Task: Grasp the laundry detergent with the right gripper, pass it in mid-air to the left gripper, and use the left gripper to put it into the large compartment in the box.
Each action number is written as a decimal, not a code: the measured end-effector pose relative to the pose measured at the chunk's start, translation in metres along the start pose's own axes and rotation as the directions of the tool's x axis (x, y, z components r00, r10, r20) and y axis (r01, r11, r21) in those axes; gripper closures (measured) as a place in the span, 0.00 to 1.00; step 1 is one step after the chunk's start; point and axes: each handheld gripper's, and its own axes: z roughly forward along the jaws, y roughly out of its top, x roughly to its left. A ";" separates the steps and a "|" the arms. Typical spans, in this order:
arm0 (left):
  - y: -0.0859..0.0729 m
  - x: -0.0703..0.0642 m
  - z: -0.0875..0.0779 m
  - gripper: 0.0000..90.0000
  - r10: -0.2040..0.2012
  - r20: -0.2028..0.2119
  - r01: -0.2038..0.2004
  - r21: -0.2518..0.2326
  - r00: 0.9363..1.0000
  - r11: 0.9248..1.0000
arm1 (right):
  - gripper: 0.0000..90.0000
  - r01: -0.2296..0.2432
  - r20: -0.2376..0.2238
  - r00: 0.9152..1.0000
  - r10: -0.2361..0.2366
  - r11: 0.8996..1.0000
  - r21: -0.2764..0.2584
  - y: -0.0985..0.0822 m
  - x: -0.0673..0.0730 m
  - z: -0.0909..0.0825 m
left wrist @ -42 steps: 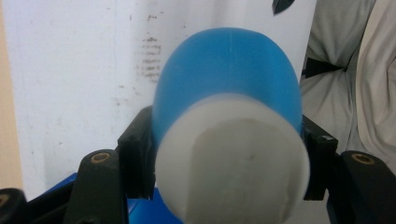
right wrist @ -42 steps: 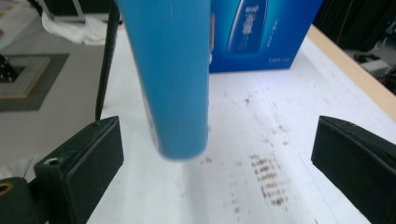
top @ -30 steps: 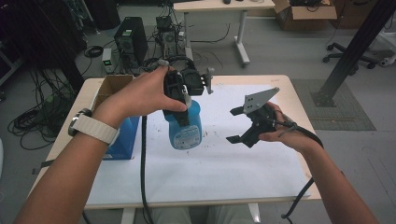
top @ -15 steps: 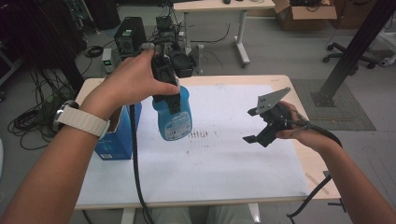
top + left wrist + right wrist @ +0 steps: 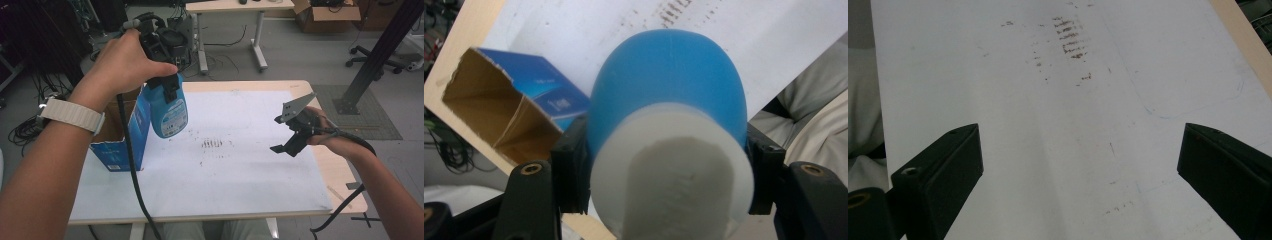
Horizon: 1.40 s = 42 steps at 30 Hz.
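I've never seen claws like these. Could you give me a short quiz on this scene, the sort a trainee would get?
1. True or false: the left claw grips the blue bottle by its white top.
2. How do the right claw's jaws stand? A) spread apart with nothing between them B) clamped on the box C) clamped on a cloth
3. What stands open on the table, beside the bottle?

Key: 1 true; 2 A; 3 the blue box.

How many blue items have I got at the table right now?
2. A blue bottle hangs clamped in the left gripper above the table's left side; an open blue box stands on the table just left of it. Others could be hidden inside the box.
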 end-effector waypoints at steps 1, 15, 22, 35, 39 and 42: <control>-0.001 0.004 -0.002 0.42 -0.026 -0.001 0.026 0.007 1.000 1.000 | 0.04 -0.001 0.003 1.000 0.001 1.000 0.000 0.000 -0.001 -0.001; -0.013 0.033 -0.026 0.42 -0.313 -0.052 0.315 0.034 0.948 0.949 | 0.04 -0.005 0.017 1.000 0.005 1.000 -0.007 -0.001 -0.005 -0.001; -0.025 0.048 -0.031 0.42 -0.422 -0.073 0.425 0.026 0.904 0.905 | 0.04 -0.012 0.015 1.000 0.012 1.000 -0.012 -0.001 -0.008 -0.001; -0.049 0.078 -0.038 0.42 -0.583 -0.089 0.585 -0.003 0.808 0.811 | 0.05 -0.017 0.020 1.000 0.017 1.000 -0.009 -0.002 -0.009 -0.001; -0.057 0.087 -0.038 0.42 -0.612 -0.103 0.614 -0.007 0.784 0.789 | 0.05 -0.016 0.021 1.000 0.016 1.000 -0.009 -0.002 -0.009 -0.001; -0.061 0.092 -0.036 0.42 -0.625 -0.109 0.628 -0.008 0.773 0.778 | 0.05 -0.020 0.025 0.999 0.020 1.000 -0.013 -0.002 -0.010 -0.002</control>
